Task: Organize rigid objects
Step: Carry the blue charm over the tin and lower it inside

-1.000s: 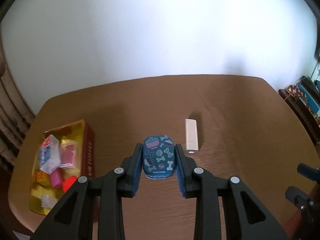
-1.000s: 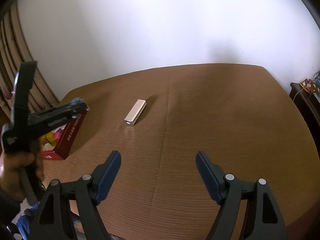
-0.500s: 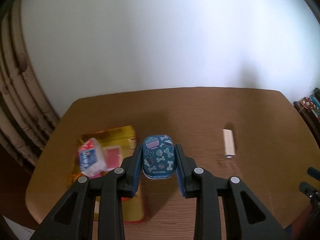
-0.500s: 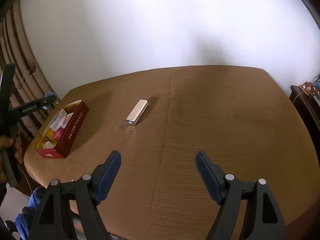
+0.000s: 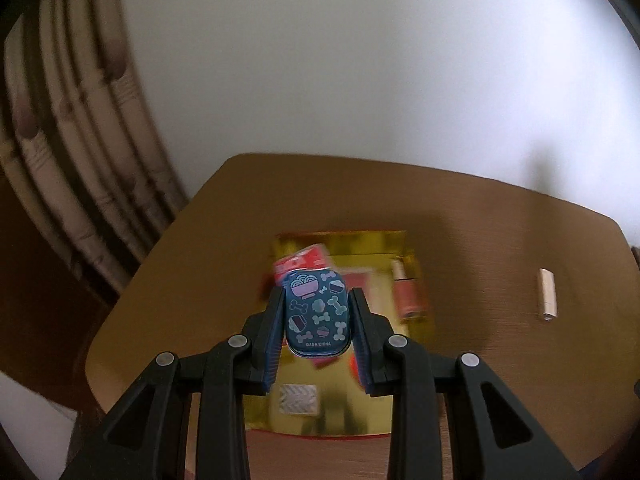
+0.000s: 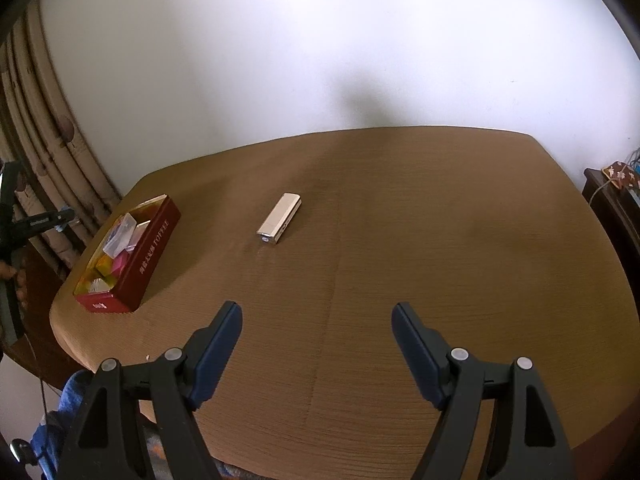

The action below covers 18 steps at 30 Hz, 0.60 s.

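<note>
Blue, with a print of bones and noodle bowls, a small rounded tin sits pinched between the two blue pads of the left gripper, whose jaws stand narrow and press on its long sides. The tin hangs in the air over an open box with a shiny gold inside and red outer walls, which stands near the left end of the brown wooden worktop. Inside the box, the left wrist view shows a red-and-white packet just beyond the tin, a pinkish bottle lying along the right wall, and a small silvery patterned piece near the front; the view is blurred, so finer detail cannot be told. A pale gold, bar-shaped device lies flat on the worktop, well apart from the box toward the middle. In the right wrist view the box shows the word TOFFEE on its red side. The right gripper hangs above the near part of the worktop with its jaws spread wide and nothing between them. A striped curtain hangs at the left by the white wall.
</note>
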### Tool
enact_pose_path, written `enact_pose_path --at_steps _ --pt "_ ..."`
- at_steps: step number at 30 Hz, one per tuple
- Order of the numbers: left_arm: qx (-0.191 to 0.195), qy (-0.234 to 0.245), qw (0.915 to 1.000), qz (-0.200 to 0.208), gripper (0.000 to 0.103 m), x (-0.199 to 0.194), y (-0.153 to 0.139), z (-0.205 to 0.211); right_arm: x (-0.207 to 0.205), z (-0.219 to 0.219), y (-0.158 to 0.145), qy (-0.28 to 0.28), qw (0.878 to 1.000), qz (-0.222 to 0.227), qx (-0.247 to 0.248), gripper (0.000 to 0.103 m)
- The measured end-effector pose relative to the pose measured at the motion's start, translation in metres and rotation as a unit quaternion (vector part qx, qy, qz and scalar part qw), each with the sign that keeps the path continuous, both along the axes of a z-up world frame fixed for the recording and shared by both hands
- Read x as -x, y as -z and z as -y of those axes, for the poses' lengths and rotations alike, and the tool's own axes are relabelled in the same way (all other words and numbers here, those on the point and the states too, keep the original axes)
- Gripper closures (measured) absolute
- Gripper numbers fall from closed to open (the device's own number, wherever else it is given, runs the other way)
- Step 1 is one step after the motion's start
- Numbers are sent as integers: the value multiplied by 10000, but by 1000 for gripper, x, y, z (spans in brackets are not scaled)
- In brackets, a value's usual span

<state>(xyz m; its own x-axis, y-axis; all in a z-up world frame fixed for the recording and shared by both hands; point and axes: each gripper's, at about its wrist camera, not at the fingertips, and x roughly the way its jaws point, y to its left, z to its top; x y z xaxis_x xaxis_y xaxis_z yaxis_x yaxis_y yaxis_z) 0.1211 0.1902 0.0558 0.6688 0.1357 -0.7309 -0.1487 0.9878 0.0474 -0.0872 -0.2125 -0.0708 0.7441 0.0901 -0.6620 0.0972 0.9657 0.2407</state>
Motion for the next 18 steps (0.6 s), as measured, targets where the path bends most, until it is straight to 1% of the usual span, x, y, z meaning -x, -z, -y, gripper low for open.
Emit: enact_pose_path --at_steps 5,8,11,18 --pt "129 -293 9994 -161 75 3 9 -31 -2 0 2 5 10000 -53 -17 24" --pt "80 -358 9989 -280 75 4 18 -39 -3 -2 4 -22 10000 -89 -7 24" --pt "115 -370 9984 -402 75 6 28 -40 -3 -4 5 -39 9999 -100 8 24" --pt "100 -305 9963 -793 75 12 65 -33 -2 -3 6 -51 9999 -126 -5 24"
